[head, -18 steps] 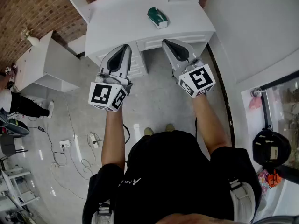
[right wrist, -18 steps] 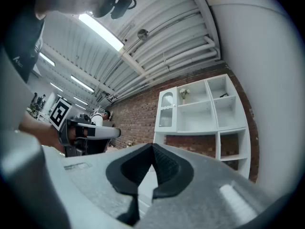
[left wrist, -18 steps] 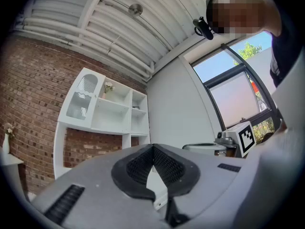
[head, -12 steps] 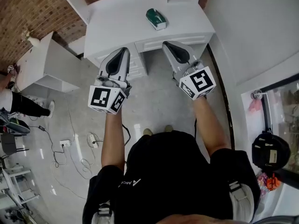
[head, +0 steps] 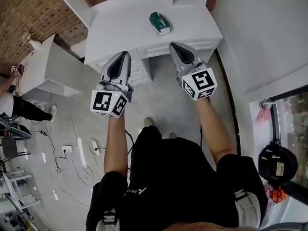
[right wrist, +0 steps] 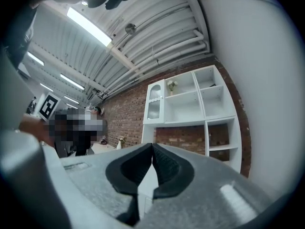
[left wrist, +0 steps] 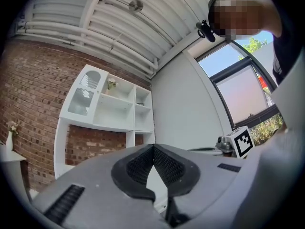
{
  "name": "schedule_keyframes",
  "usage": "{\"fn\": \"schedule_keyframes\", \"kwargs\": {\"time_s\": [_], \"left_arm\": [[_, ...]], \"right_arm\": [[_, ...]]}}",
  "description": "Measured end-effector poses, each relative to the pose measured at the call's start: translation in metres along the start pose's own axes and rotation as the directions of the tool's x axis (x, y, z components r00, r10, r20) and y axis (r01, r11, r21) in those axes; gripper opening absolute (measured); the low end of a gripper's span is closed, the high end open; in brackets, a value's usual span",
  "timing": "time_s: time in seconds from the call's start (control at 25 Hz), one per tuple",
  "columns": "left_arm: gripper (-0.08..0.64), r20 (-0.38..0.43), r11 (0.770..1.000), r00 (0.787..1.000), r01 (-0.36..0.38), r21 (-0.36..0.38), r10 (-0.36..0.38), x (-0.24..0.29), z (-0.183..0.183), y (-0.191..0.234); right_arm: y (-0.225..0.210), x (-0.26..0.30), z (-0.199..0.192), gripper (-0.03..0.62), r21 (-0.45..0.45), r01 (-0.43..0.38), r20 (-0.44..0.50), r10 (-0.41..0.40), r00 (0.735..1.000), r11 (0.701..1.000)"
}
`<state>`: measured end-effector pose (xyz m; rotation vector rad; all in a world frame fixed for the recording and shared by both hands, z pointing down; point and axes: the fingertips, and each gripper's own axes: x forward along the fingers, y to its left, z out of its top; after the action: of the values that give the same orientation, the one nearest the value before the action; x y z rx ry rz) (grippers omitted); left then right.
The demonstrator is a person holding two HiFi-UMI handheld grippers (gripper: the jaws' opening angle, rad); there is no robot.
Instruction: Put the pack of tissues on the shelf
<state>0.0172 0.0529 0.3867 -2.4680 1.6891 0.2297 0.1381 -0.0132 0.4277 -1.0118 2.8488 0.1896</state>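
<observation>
Left gripper (head: 123, 55), right gripper (head: 173, 46): jaws together, nothing between. Both held over grey floor (head: 159, 100), just short of white desk (head: 120, 28). Pack of tissues (head: 160, 23) lies on desktop, well apart from both. Versus earlier: desk slightly nearer, one foot (head: 149, 122) stepped forward. Only gripper views show white shelf (right wrist: 190, 104) against brick wall (left wrist: 28, 104), and ribbed ceiling (left wrist: 119, 23).

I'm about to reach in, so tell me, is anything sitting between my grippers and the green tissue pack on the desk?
Nothing visible. The tissue pack lies alone on the white desk top, with only bare surface between it and the left gripper and right gripper, both shut and empty.
</observation>
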Motion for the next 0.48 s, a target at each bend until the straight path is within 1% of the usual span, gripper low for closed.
{"fn": "schedule_keyframes", "kwargs": {"time_s": [0.04, 0.12, 0.24, 0.36, 0.48], "left_arm": [[-0.003, 0.004, 1.0, 1.0, 0.004, 0.002, -0.004, 0.006, -0.003, 0.006], [-0.003, 0.012, 1.0, 1.0, 0.011, 0.007, -0.011, 0.019, -0.011, 0.023], [-0.003, 0.023, 1.0, 1.0, 0.016, 0.008, -0.017, 0.04, -0.024, 0.062], [-0.003, 0.027, 0.999, 0.999, 0.033, 0.013, -0.033, 0.064, -0.04, 0.103], [-0.003, 0.025, 0.999, 0.998, 0.052, 0.01, -0.053, 0.089, -0.058, 0.146]], "right_arm": [[-0.004, 0.008, -0.006, 0.005, -0.003, 0.005, -0.014, -0.005, 1.0, 1.0], [-0.012, 0.028, -0.019, 0.032, -0.014, 0.011, -0.045, -0.012, 0.999, 1.0], [-0.025, 0.066, -0.044, 0.042, -0.04, 0.027, -0.1, -0.031, 0.994, 0.999], [-0.041, 0.108, -0.07, 0.068, -0.061, 0.053, -0.161, -0.063, 0.985, 0.997], [-0.056, 0.152, -0.101, 0.103, -0.07, 0.075, -0.228, -0.089, 0.969, 0.995]]}}
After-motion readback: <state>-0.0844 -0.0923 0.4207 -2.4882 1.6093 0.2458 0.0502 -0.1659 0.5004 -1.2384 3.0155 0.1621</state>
